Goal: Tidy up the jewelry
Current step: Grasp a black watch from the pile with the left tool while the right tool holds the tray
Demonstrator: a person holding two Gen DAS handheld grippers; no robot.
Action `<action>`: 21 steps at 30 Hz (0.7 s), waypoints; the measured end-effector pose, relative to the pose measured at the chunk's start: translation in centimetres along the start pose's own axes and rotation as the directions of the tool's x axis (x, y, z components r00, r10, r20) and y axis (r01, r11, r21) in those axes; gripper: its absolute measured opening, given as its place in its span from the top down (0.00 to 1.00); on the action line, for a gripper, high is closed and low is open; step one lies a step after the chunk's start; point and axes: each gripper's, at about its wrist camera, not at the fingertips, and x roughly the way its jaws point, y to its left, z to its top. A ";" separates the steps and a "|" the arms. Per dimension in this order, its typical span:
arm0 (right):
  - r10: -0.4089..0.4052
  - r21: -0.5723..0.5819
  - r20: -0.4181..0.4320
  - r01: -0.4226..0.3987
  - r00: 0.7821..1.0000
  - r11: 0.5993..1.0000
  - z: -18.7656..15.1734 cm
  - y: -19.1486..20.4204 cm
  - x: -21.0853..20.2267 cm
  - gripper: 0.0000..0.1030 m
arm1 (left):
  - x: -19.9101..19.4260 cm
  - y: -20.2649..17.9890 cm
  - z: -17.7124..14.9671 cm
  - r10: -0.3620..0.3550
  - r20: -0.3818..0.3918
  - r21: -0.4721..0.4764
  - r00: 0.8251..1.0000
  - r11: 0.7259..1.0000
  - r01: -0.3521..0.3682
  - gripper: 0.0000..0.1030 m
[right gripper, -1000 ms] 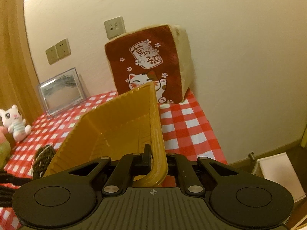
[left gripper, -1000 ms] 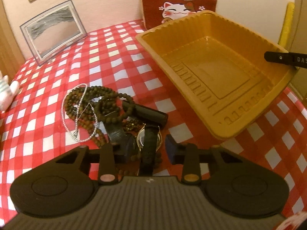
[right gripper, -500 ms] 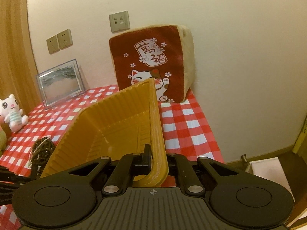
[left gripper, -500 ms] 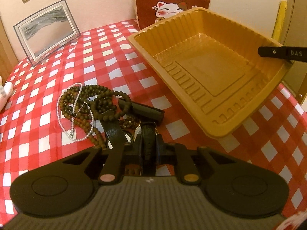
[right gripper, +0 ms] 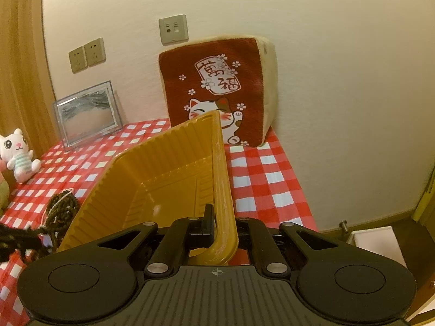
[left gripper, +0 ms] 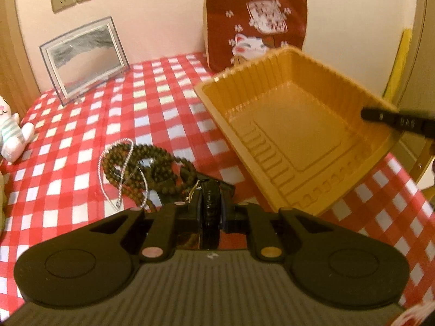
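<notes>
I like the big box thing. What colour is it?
The tray is orange-yellow, clearest in the left wrist view.

Two tools are showing: the left tool [left gripper: 210, 212] and the right tool [right gripper: 214, 228]. One yellow tray [left gripper: 296, 125] is sitting on the worktop [left gripper: 152, 108]. One black watch [left gripper: 209, 206] is showing, one silver chain [left gripper: 122, 168], and one heap of dark bead strings [left gripper: 160, 168], too tangled for counting. One cushion [right gripper: 217, 92], one picture frame [left gripper: 84, 59], one plush cat [right gripper: 19, 154] and three wall sockets [right gripper: 87, 54] are showing too.
</notes>
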 end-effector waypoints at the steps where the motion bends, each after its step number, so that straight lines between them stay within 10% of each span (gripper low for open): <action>1: 0.001 -0.001 0.000 -0.001 1.000 1.000 0.0 0.0 0.0 0.95 | -0.4 0.1 0.2 0.001 0.012 -0.009 1.000 1.000 -0.001 0.88; 21: -0.002 -0.019 -0.004 0.002 1.000 1.000 0.2 -0.3 -0.8 0.95 | -1.7 -5.2 4.2 -0.169 0.106 -0.017 0.980 0.985 0.172 0.88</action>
